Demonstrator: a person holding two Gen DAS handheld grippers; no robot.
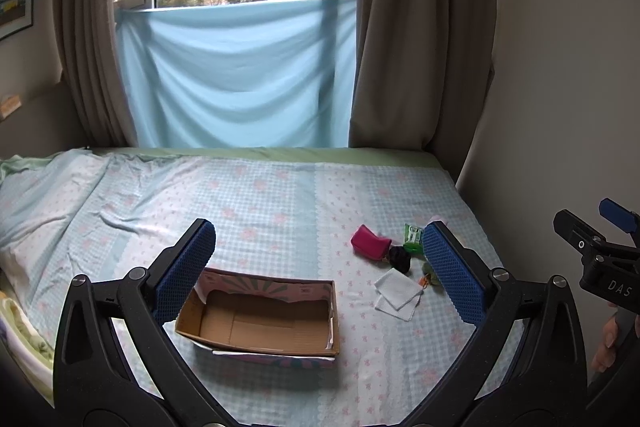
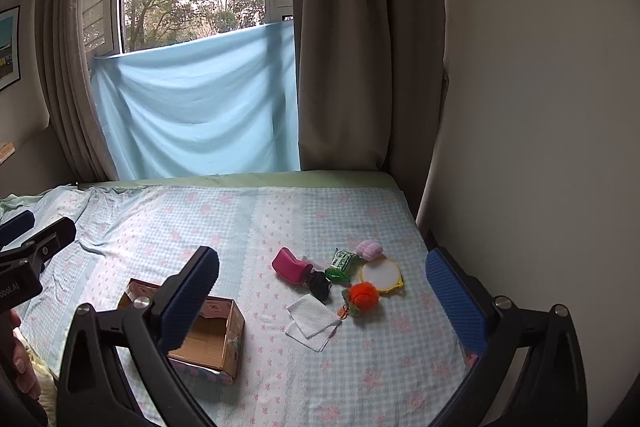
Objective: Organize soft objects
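Observation:
An open cardboard box (image 1: 264,323) (image 2: 212,339) lies on the bed, empty. To its right lies a cluster: a pink pouch (image 2: 291,265) (image 1: 370,242), a black soft item (image 2: 319,285) (image 1: 400,258), a green packet (image 2: 343,261) (image 1: 413,237), an orange pompom (image 2: 363,294), a pink plush (image 2: 370,250), a round yellow-rimmed mirror (image 2: 382,275) and white folded wipes (image 2: 312,321) (image 1: 398,294). My left gripper (image 1: 320,271) is open above the box and empty. My right gripper (image 2: 322,287) is open above the cluster and empty.
The bed (image 2: 280,219) has a checked blue sheet. The wall (image 2: 540,107) runs along its right edge. Curtains (image 2: 360,47) and a blue cloth (image 2: 200,103) hang at the far end. Rumpled bedding (image 1: 24,339) lies at the left.

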